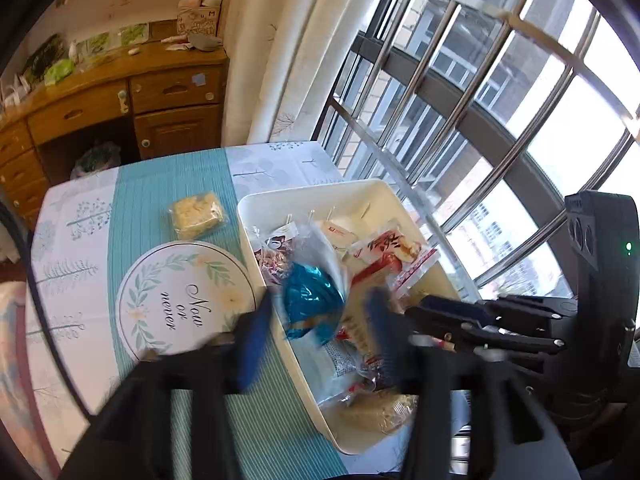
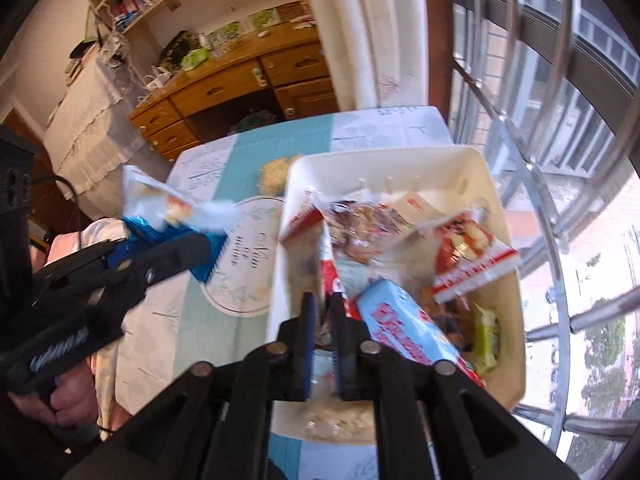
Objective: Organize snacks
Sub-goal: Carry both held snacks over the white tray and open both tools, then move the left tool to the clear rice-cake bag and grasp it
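Note:
A cream bin (image 1: 400, 196) full of wrapped snacks stands on the table by the window; it also shows in the right wrist view (image 2: 472, 160). My left gripper (image 1: 316, 320) holds a blue foil snack packet (image 1: 310, 300) between its fingers, above the bin's near rim; the packet (image 2: 160, 208) also shows in the right wrist view, held up to the left of the bin. My right gripper (image 2: 322, 344) is nearly shut on a red-and-white wrapper (image 2: 330, 276) inside the bin. A yellow noodle block (image 1: 196, 214) lies on the teal runner.
A round placemat (image 1: 180, 300) reading "Now or never" lies left of the bin. A wooden desk (image 1: 120, 108) with drawers stands beyond the table. Window bars (image 1: 500, 120) run along the right side. A light-blue packet (image 2: 404, 332) and a green one (image 2: 486, 336) lie in the bin.

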Demonstrator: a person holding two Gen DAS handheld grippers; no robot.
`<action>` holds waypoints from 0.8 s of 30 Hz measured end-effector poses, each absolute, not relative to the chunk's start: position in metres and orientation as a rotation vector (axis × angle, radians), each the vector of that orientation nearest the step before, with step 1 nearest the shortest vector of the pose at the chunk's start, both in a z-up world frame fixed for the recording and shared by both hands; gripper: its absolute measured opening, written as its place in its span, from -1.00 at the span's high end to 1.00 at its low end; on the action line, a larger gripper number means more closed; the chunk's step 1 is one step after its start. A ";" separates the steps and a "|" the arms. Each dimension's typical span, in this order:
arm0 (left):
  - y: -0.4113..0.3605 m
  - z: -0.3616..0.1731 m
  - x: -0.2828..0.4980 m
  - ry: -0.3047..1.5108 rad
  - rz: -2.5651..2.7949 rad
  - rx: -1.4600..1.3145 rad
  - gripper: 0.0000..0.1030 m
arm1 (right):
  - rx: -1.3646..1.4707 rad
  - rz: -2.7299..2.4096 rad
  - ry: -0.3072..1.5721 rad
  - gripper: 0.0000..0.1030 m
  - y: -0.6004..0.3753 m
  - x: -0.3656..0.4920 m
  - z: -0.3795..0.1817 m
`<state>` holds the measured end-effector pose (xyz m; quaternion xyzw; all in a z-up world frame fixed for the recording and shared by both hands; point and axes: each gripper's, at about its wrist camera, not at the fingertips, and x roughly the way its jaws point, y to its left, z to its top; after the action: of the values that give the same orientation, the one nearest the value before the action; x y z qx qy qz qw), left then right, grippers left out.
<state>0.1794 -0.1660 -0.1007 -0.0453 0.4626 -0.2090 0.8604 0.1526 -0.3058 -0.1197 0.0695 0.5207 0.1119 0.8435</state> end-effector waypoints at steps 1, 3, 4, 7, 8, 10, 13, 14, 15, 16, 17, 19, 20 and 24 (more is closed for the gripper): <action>-0.169 -0.101 0.179 0.971 -0.417 -0.082 -0.41 | 0.161 0.225 1.097 0.09 -0.311 0.151 -0.122; -0.171 -0.102 0.182 0.981 -0.388 -0.071 -0.45 | 0.175 0.221 1.089 0.01 -0.317 0.149 -0.124; -0.170 -0.104 0.185 0.995 -0.365 -0.070 -0.47 | 0.173 0.221 1.091 0.01 -0.319 0.148 -0.125; -0.163 -0.108 0.199 1.030 -0.298 -0.080 -0.52 | 0.162 0.226 1.090 0.01 -0.321 0.149 -0.128; -0.159 -0.109 0.204 1.037 -0.280 -0.084 -0.52 | 0.162 0.227 1.089 0.00 -0.321 0.148 -0.129; -0.151 -0.112 0.217 1.057 -0.237 -0.096 -0.52 | 0.171 0.234 1.087 -0.01 -0.321 0.148 -0.131; -0.139 -0.117 0.239 1.094 -0.197 -0.120 -0.53 | 0.190 0.231 1.087 -0.14 -0.321 0.148 -0.137; -0.135 -0.119 0.248 1.115 -0.187 -0.122 -0.53 | 0.193 0.228 1.086 -0.16 -0.321 0.149 -0.139; -0.133 -0.122 0.256 1.131 -0.175 -0.125 -0.53 | 0.197 0.224 1.085 -0.18 -0.320 0.149 -0.141; -0.130 -0.125 0.263 1.145 -0.162 -0.129 -0.53 | 0.202 0.219 1.087 -0.19 -0.319 0.151 -0.143; -0.128 -0.128 0.271 1.160 -0.148 -0.135 -0.53 | 0.206 0.214 1.089 -0.19 -0.317 0.151 -0.145; -0.121 -0.137 0.291 1.199 -0.123 -0.160 -0.53 | 0.218 0.197 1.090 -0.21 -0.315 0.154 -0.150; -0.116 -0.143 0.302 1.219 -0.106 -0.178 -0.53 | 0.224 0.193 1.089 -0.21 -0.314 0.155 -0.152; -0.098 -0.172 0.344 1.298 -0.076 -0.273 -0.53 | 0.232 0.165 1.087 -0.21 -0.305 0.160 -0.162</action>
<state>0.3442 -0.0982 -0.1717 -0.1266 0.6024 -0.0351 0.7873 0.1600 -0.3046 -0.1617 0.1099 0.5152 0.0782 0.8464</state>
